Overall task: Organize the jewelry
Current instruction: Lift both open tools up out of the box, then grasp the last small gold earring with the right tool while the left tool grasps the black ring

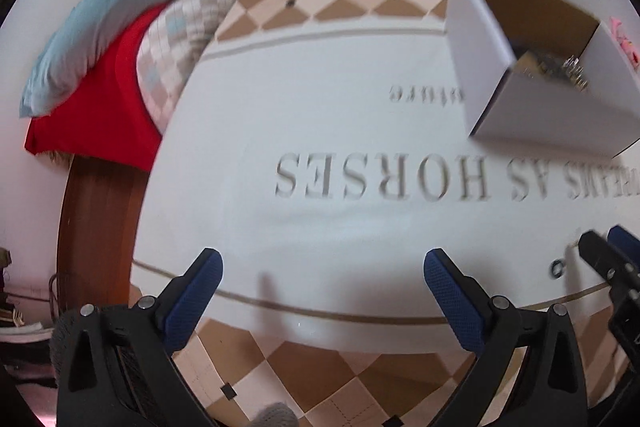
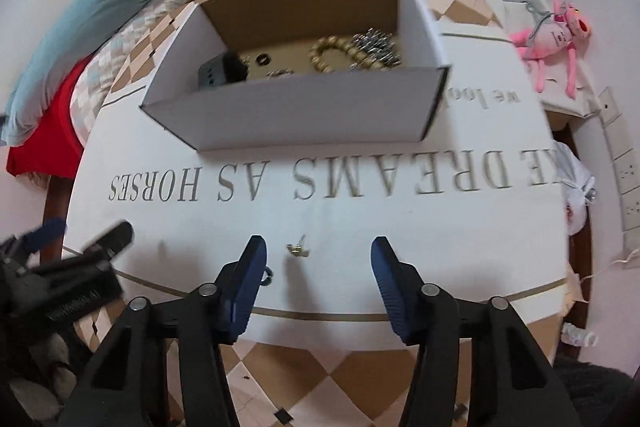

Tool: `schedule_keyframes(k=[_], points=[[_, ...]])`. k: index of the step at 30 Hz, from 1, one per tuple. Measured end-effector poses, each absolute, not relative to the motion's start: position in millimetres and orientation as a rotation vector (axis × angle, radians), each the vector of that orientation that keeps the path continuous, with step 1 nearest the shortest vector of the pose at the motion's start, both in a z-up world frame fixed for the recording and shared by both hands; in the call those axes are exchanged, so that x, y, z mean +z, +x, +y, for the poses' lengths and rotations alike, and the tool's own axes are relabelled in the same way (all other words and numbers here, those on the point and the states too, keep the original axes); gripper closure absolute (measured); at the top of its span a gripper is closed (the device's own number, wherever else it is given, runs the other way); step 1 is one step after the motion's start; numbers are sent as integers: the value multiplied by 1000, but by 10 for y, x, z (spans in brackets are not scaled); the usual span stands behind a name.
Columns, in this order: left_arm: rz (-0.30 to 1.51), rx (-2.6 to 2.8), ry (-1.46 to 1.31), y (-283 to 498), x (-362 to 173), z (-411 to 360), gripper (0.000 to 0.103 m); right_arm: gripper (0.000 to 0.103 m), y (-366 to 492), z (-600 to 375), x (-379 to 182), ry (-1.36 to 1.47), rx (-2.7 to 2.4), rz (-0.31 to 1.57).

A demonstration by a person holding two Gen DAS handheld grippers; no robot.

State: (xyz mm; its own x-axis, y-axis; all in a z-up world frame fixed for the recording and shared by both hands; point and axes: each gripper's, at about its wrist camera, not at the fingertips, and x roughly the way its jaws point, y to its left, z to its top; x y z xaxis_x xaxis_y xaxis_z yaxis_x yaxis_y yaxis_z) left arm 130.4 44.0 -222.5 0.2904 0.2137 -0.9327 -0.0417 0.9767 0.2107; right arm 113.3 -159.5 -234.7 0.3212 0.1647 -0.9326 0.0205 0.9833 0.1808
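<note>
jewelry: a small gold earring (image 2: 297, 249) is lying on the cloth just ahead of the right gripper (image 2: 318, 253), between its spread fingers; the left gripper (image 1: 322, 267), also released, is sitting farther off.

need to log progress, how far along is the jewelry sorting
Mostly done: the box already holds a bead bracelet and a metal chain. Nothing is in hand; the left gripper and the right gripper are both open. Left on the cloth: a small gold charm and a dark ring.
</note>
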Motion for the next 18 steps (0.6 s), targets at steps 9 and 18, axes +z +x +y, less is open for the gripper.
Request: schedule_keyframes(k=[9,18], points=[[1265,151,142,1215,-2241,373,0,94,1106,-1458,-2407,120,93,1206],[1265,-56,164,995,-2230,-319,1,94,801,-2082,-2164,261,4,1168]])
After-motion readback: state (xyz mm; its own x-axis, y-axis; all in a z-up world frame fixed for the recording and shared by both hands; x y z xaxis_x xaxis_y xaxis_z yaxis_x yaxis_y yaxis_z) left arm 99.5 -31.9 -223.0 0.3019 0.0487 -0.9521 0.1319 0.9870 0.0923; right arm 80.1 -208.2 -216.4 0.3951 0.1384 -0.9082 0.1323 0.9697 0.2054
